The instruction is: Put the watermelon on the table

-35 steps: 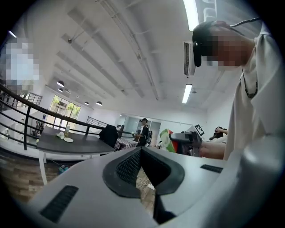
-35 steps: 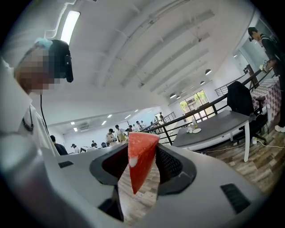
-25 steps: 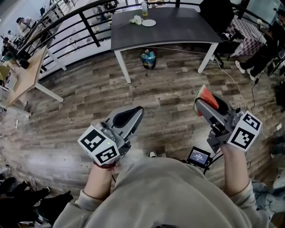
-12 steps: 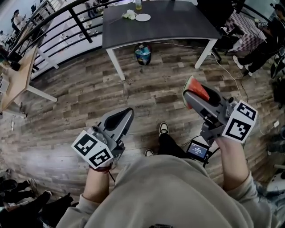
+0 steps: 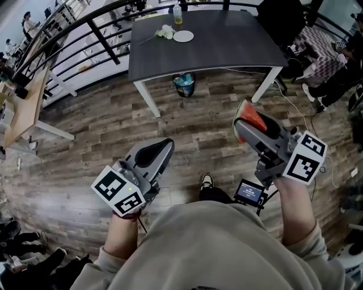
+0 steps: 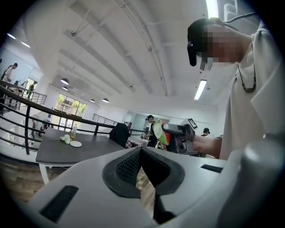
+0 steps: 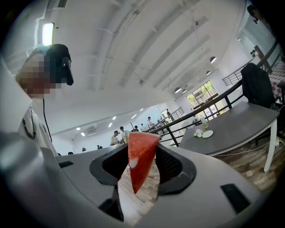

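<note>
Still clamping the right gripper [image 7: 142,153] fingers [image 7: 170,162] on the watermelon [image 7: 139,164] wedge, red flesh forward, carried in the air well short of the goal. Keeping the left gripper [image 6: 141,153] fingers [image 6: 128,168] pressed together on nothing. Walking forward, clearly: bringing the dark surface [image 5: 227,45] nearer and larger in the head view than a moment ago, grip unchanged. So, mid-carry by the look of it; no set-down yet. Spotting a white plate [image 5: 183,36], flowers [image 5: 165,32] and a bottle [image 5: 178,13] at the far edge, with plenty of bare top nearer. Noting a bin [image 5: 184,85] underneath, a dark chair [image 5: 279,20] at the right, a railing [image 5: 85,34] at the left. Seeing no obstacle across the wooden floor [image 5: 102,124].
</note>
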Available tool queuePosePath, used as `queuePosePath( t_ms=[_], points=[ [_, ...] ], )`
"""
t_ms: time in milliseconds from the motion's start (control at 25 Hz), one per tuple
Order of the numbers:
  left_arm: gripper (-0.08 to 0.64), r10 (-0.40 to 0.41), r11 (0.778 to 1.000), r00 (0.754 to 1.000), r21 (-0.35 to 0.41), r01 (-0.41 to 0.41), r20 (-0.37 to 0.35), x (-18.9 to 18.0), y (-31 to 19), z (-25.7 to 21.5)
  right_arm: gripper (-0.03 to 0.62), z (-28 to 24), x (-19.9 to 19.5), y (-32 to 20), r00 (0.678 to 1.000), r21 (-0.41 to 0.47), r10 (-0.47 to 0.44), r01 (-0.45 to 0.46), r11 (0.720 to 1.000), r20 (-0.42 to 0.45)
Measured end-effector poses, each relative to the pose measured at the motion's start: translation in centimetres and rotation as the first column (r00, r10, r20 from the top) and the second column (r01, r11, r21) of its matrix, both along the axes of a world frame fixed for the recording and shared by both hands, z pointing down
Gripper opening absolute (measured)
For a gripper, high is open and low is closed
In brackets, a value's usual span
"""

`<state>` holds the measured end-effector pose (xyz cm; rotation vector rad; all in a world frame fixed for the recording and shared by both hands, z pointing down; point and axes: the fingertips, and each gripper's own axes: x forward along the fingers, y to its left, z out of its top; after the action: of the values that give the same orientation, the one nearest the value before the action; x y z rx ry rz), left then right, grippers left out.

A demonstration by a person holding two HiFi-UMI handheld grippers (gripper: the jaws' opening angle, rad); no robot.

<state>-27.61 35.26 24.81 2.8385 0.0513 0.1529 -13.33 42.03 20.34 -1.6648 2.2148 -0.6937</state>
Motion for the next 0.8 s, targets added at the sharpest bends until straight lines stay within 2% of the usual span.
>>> queuePosePath(
  t_ms=[200,400,520,680,800],
  points=[
    [0.006,-0.02,0.999,0.999,-0.025,0.021,0.036,5.3,-2.3,0.8,0.199,1.2,5.8,-3.0,0.999,-0.007,-0.019,0.019,1.0,0.028],
    [0.006,-0.036,0.999,0.997,-0.039,0.038,0.063,7.2,-3.3,1.4,0.199,1.7,7.4,-3.7,0.997,0.001,-0.039,0.039,0.999,0.064],
    [0.006,-0.037,0.996,0.999,-0.085,0.04,0.026,9.3,-3.8,0.3,0.199,2.4,8.2,-3.9,0.995,-0.008,-0.062,0.062,0.998,0.076],
    [0.006,0.009,0.998,1.0,-0.059,-0.009,0.011,11.0,-3.0,0.0,0.199,2.8,8.8,-3.9,0.995,0.007,-0.052,0.052,0.999,0.082],
    [0.006,-0.019,0.994,1.0,-0.106,0.019,0.008,12.2,-4.4,1.1,0.199,3.0,10.5,-3.9,0.995,0.011,-0.049,0.048,0.999,0.086]
  ],
)
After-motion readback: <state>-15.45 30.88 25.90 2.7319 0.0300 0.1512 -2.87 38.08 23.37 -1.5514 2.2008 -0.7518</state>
